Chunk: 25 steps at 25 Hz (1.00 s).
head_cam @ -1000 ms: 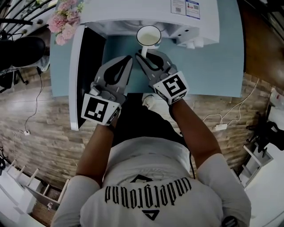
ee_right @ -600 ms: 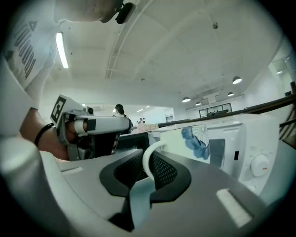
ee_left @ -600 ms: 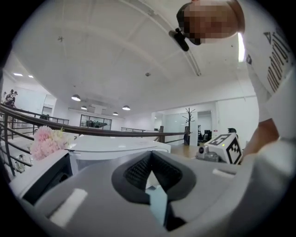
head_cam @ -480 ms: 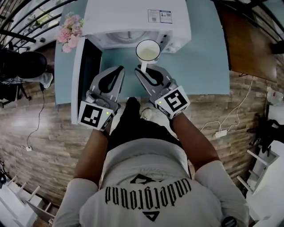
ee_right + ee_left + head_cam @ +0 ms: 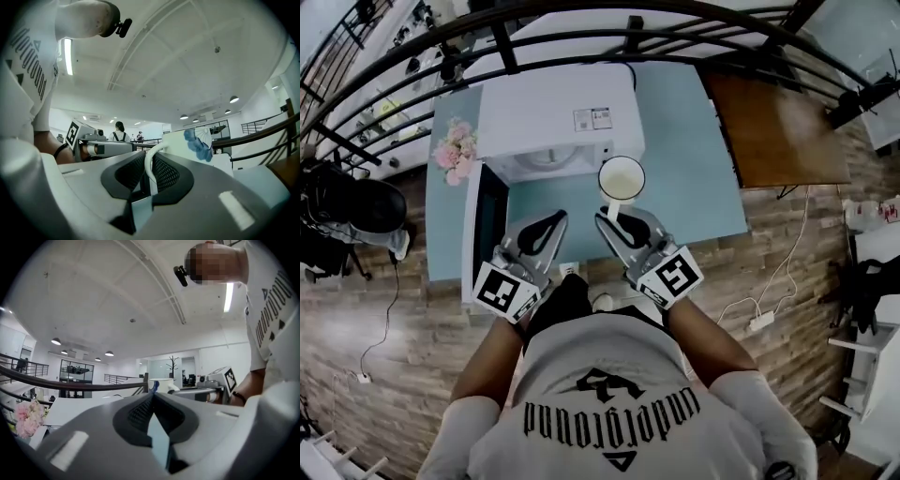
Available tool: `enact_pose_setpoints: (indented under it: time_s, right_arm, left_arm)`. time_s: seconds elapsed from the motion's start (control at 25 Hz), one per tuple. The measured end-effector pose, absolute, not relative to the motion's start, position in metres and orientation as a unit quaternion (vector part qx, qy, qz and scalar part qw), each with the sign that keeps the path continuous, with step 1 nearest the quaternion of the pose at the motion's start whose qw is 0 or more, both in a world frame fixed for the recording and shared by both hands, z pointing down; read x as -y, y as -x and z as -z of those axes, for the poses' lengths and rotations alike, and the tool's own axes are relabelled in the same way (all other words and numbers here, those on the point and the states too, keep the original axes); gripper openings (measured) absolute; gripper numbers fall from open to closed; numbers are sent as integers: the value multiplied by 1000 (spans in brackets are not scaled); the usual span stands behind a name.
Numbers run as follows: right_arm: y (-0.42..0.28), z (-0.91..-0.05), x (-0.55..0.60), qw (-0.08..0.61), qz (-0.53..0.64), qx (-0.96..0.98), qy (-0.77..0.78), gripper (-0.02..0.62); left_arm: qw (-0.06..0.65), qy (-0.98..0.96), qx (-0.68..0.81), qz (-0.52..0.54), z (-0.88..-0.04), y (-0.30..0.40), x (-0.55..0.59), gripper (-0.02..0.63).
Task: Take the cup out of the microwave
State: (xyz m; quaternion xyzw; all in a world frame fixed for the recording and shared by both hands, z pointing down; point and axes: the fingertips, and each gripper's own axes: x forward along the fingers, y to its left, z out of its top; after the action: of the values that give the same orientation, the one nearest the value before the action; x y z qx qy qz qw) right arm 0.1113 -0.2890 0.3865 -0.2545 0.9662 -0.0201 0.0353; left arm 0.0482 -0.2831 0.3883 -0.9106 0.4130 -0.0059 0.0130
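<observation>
Cup (image 5: pixel 622 178) shown outside the microwave (image 5: pixel 553 117), just in front of its opening, its handle clamped between the fingers of the right gripper (image 5: pixel 616 216). The fingers of the left gripper (image 5: pixel 555 221) are closed together, empty. Removal is judged done; the cup is yet to be set on the counter (image 5: pixel 703 178) beside the microwave

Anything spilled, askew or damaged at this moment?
Nothing stands out. The cup is upright, held by its handle in the right gripper, and no spill shows on the table. The microwave door stands open, as expected.
</observation>
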Motion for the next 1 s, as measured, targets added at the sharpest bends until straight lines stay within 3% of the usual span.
enact_pose_setpoints:
  time_s: [0.44, 1.0]
  right_arm:
    - [-150, -338, 251, 58, 2, -964, 259, 49]
    - [-124, -315, 204, 61, -8, -966, 250, 49]
  left_arm:
    - [15, 925, -380, 16, -353, -72, 232, 49]
    - [35, 924, -380, 16, -314, -33, 187, 49]
